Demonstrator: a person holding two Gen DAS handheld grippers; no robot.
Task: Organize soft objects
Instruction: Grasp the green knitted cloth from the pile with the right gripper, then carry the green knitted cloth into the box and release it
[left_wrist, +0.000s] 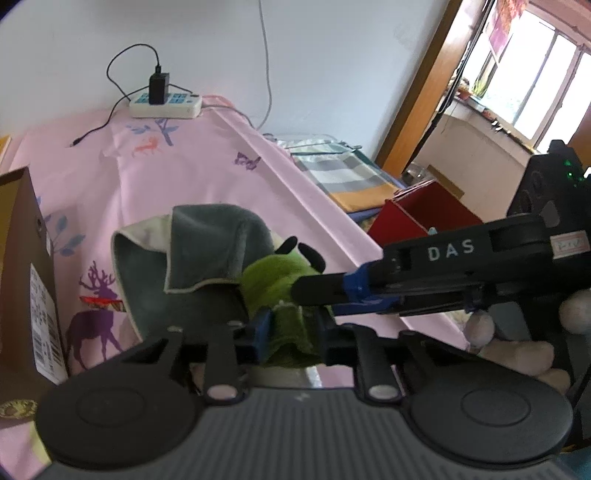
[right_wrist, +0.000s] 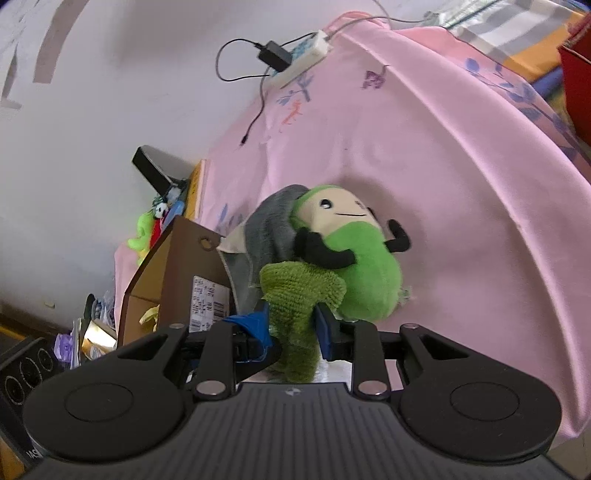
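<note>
The right gripper (left_wrist: 321, 291) has white letters on its side that read "DAS". A pink sticker near its back end has marks too small to read. The brown box (right_wrist: 173, 273) has a white label (right_wrist: 208, 301) with tiny print and a bar code, too blurred to read.

The landmark is the avocado toy (right_wrist: 354, 258), a soft green toy with a cream face and black arms. It lies on the pink sheet (right_wrist: 461, 184). A green cloth (right_wrist: 299, 306) lies against the near side of the toy. Both grippers are clamped on this cloth. The left gripper (left_wrist: 291, 334) pinches it between blue pads, just in front of the toy. The right gripper squeezes the same cloth, touching the toy's side.

A grey towel (left_wrist: 199, 258) is bunched up, touching the far side of the toy. The brown box stands just beside the towel, on the side away from the toy. It blocks the view of what is behind it.

Well behind the toy, by the wall, sits a white power strip (left_wrist: 166, 105) with a black charger (left_wrist: 159, 88) plugged in. A red box (left_wrist: 424, 218) stands off the sheet's edge, well apart from the toy.
</note>
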